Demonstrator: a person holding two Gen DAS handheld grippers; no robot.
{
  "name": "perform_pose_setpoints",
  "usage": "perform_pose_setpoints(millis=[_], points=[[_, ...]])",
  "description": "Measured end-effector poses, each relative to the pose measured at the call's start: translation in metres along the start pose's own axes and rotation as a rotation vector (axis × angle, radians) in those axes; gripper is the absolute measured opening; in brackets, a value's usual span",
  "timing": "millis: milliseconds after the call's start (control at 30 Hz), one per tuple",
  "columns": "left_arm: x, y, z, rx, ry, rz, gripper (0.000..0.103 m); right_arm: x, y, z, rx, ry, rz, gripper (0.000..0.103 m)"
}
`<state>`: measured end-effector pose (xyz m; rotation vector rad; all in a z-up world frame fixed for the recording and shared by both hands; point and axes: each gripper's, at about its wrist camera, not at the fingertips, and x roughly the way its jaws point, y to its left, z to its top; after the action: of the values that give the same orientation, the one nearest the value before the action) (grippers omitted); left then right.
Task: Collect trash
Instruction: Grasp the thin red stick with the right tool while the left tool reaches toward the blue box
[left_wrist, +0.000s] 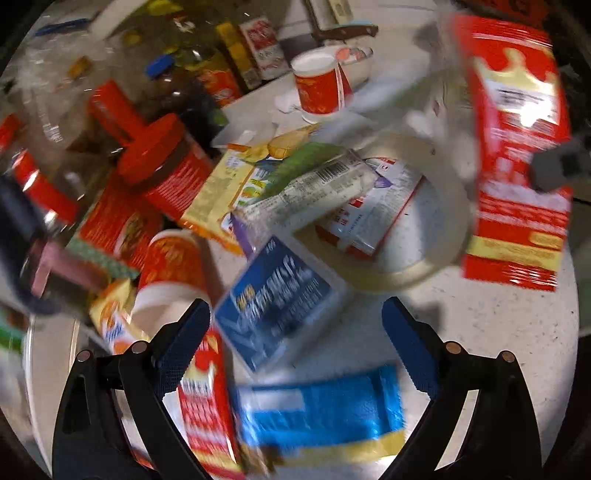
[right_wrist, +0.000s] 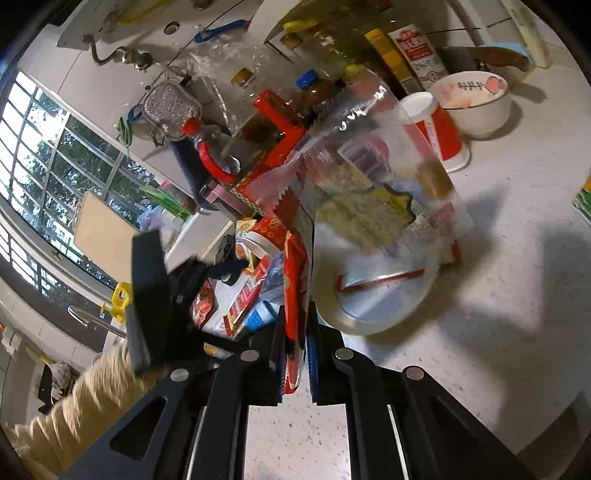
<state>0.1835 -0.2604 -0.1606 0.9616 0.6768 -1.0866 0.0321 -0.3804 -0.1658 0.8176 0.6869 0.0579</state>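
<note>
My left gripper is open above a blue packet and a blue and yellow wrapper on the white counter. More wrappers lie on a white plate. My right gripper is shut on a red wrapper, held edge-on between its jaws; the same red wrapper shows hanging at the right of the left wrist view. A clear plastic bag with packaging inside hangs in front of the right gripper, over the plate.
Two red paper cups, a red-lidded jar, bottles and cartons crowd the counter's left and back. A white bowl stands at the back. A knife lies behind it. The left gripper's body shows left.
</note>
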Motion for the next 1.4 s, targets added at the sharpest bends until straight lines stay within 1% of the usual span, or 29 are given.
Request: perform_pose_setpoints(millis=[100,167,200,233,267,300,367,400,467,567,600,767,800,833,867,900,933,967,1000,1033,1067,1100,1133,1167,1200,1233,1267,1367,1400], points=[[0.019,0.011,0.009,0.023,0.045,-0.034,0.092,-0.001,-0.004,-0.004,0.014,-0.001,-0.01,0.009],[0.028,0.014,0.012,0.028,0.064,-0.067,0.091,-0.003,-0.008,-0.007,0.03,-0.006,-0.011,0.009],[0.03,0.015,0.013,0.027,0.058,-0.077,0.091,-0.004,-0.009,-0.009,0.036,-0.008,-0.008,0.009],[0.031,0.017,0.013,0.018,0.055,-0.102,0.081,-0.006,-0.009,-0.01,0.039,-0.011,-0.012,0.009],[0.03,0.018,0.014,-0.001,0.053,-0.126,0.078,-0.007,-0.008,-0.01,0.041,-0.012,-0.012,0.009],[0.03,0.017,0.016,-0.003,0.046,-0.124,0.077,-0.008,-0.009,-0.01,0.046,-0.013,-0.011,0.009],[0.026,0.013,0.014,0.006,0.034,-0.127,0.07,-0.011,-0.009,-0.011,0.046,-0.017,-0.014,0.009],[0.023,0.013,0.012,0.001,0.031,-0.135,0.069,-0.013,-0.008,-0.01,0.046,-0.019,-0.012,0.009],[0.016,0.016,0.006,-0.048,0.023,-0.18,0.067,-0.016,-0.005,-0.008,0.042,-0.024,-0.006,0.009],[0.008,0.026,-0.003,-0.136,-0.013,-0.199,0.065,-0.019,-0.001,-0.009,0.028,-0.024,0.001,0.009],[-0.001,0.029,-0.008,-0.172,-0.034,-0.197,0.065,-0.02,-0.001,-0.009,0.026,-0.022,0.006,0.009],[-0.042,0.031,-0.029,-0.238,-0.111,-0.177,0.061,-0.028,0.008,-0.016,-0.002,0.0,0.026,0.009],[-0.05,0.03,-0.033,-0.244,-0.125,-0.167,0.045,-0.029,0.01,-0.018,-0.015,0.007,0.026,0.009],[-0.058,0.031,-0.037,-0.266,-0.149,-0.169,0.016,-0.029,0.012,-0.019,-0.025,0.018,0.03,0.009],[-0.062,0.033,-0.04,-0.299,-0.143,-0.176,0.0,-0.029,0.013,-0.02,-0.032,0.025,0.032,0.009],[-0.064,0.032,-0.045,-0.307,-0.135,-0.119,0.0,-0.029,0.013,-0.021,-0.038,0.029,0.034,0.009],[-0.057,0.029,-0.046,-0.293,-0.092,-0.094,0.0,-0.029,0.014,-0.022,-0.043,0.033,0.034,0.009],[-0.043,0.023,-0.051,-0.272,-0.016,-0.065,0.0,-0.028,0.014,-0.022,-0.044,0.04,0.039,0.01],[-0.034,0.02,-0.052,-0.261,0.011,-0.055,0.0,-0.029,0.016,-0.023,-0.051,0.039,0.041,0.01],[-0.033,0.016,-0.058,-0.267,0.021,-0.058,0.003,-0.029,0.017,-0.023,-0.06,0.038,0.042,0.01],[-0.037,0.015,-0.062,-0.292,0.017,-0.082,0.02,-0.031,0.02,-0.024,-0.069,0.036,0.045,0.01],[-0.041,0.015,-0.065,-0.311,0.009,-0.096,0.039,-0.033,0.021,-0.025,-0.071,0.038,0.051,0.01],[-0.046,0.014,-0.067,-0.315,-0.001,-0.095,0.087,-0.033,0.021,-0.026,-0.07,0.043,0.055,0.01],[-0.056,0.009,-0.066,-0.284,-0.033,-0.059,0.095,-0.033,0.022,-0.027,-0.074,0.046,0.054,0.01],[-0.065,0.003,-0.066,-0.231,-0.056,-0.041,0.095,-0.033,0.022,-0.028,-0.077,0.048,0.054,0.01],[-0.072,-0.001,-0.068,-0.192,-0.056,-0.029,0.095,-0.032,0.023,-0.029,-0.08,0.053,0.054,0.01],[-0.071,-0.004,-0.066,-0.157,-0.037,-0.018,0.095,-0.03,0.023,-0.03,-0.082,0.059,0.057,0.01],[-0.057,-0.005,-0.066,-0.101,0.049,-0.043,0.095,-0.021,0.02,-0.033,-0.062,0.071,0.055,0.01],[-0.056,-0.007,-0.067,-0.077,0.064,-0.067,0.095,-0.02,0.017,-0.034,-0.04,0.071,0.064,0.009]])
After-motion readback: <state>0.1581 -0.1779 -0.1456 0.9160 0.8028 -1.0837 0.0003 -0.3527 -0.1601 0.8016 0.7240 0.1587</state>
